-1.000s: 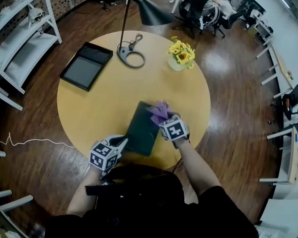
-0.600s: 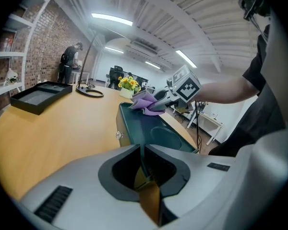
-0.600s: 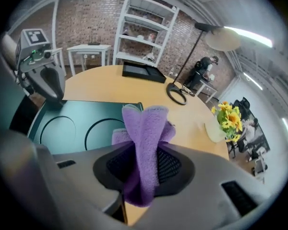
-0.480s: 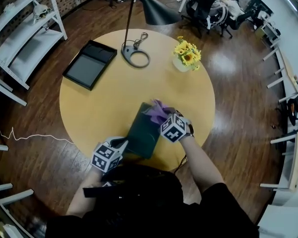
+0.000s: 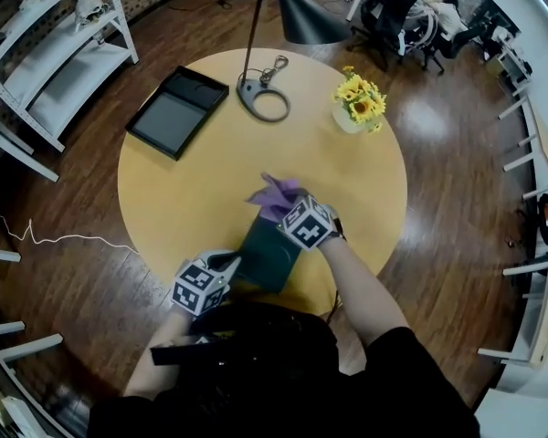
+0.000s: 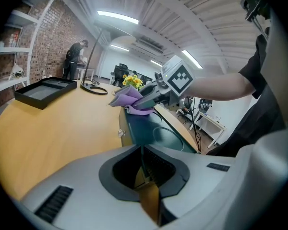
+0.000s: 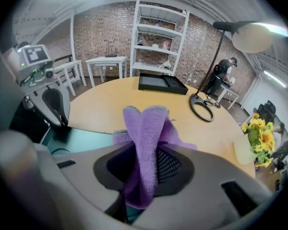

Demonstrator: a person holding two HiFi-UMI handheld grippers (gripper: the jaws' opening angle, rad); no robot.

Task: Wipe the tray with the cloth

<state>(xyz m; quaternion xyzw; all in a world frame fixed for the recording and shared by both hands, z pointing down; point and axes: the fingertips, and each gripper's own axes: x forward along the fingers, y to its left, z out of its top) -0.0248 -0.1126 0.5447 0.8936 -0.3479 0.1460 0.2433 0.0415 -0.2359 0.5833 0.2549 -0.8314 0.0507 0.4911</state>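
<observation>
On the near side of the round table [image 5: 192, 190], the head view shows the left tongs [image 5: 230, 265] pinching the near left corner of the green tray [image 5: 265, 255]. The right tongs [image 5: 288, 210] hold the purple cloth [image 5: 276, 196] at the tray's far end. Part of the cloth seems to hang past that far edge, so it could rub the table and miss the tray. Only this view shows the whole tray, and the black tray [image 5: 176, 112] far off to the left. The left gripper view shows the jaws shut tight on the thin near rim. That is a small bite, so a hard push with the cloth could make the tray slip out or spin. This view looks low across the tray's inside, which the head view does not. The right gripper view shows the jaws squeezing a bunched fold of cloth. Only a little is pinched, so it could pull free while rubbing. No other view shows that grip so close.
</observation>
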